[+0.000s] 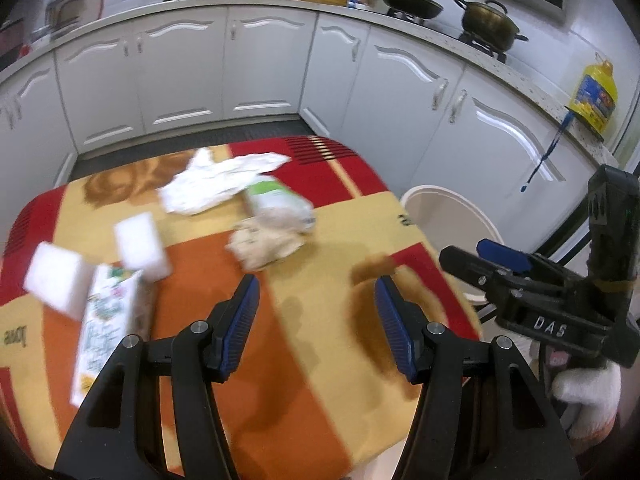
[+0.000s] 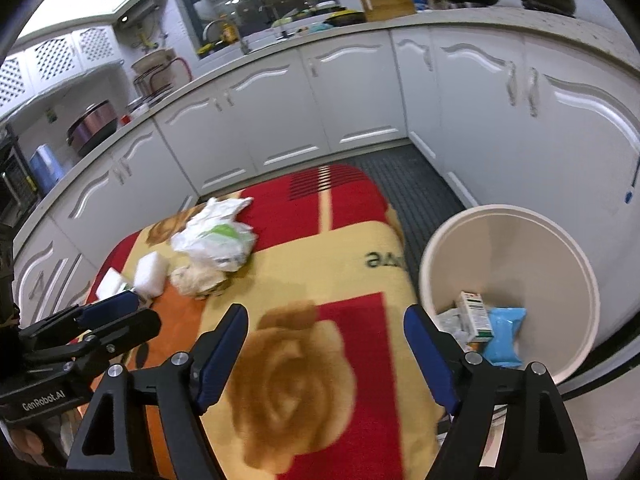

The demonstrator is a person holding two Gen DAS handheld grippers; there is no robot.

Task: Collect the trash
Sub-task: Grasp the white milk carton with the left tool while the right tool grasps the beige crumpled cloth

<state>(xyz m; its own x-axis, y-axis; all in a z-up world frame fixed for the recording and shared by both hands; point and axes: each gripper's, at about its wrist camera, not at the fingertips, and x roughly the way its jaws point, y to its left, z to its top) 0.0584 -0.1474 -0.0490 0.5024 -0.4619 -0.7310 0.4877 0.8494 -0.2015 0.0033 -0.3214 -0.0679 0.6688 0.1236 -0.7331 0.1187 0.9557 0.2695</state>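
Note:
On the red, yellow and orange cloth-covered table (image 1: 328,360) lie a crumpled beige paper wad (image 1: 264,242) (image 2: 198,278), a white and green plastic bag (image 1: 224,184) (image 2: 216,240), two white foam blocks (image 1: 142,246) (image 1: 56,280) and a printed carton (image 1: 106,328). My left gripper (image 1: 316,320) is open and empty over the near table, short of the wad. My right gripper (image 2: 326,354) is open and empty above the table's right edge, beside the white bin (image 2: 516,256). The bin holds a small box (image 2: 474,314) and a blue packet (image 2: 504,336).
White kitchen cabinets (image 1: 260,76) wrap around behind the table, with pots (image 1: 486,24) and a yellow oil bottle (image 1: 594,94) on the counter. Dark floor mat (image 2: 416,188) lies between table and cabinets. The bin (image 1: 448,216) stands at the table's right.

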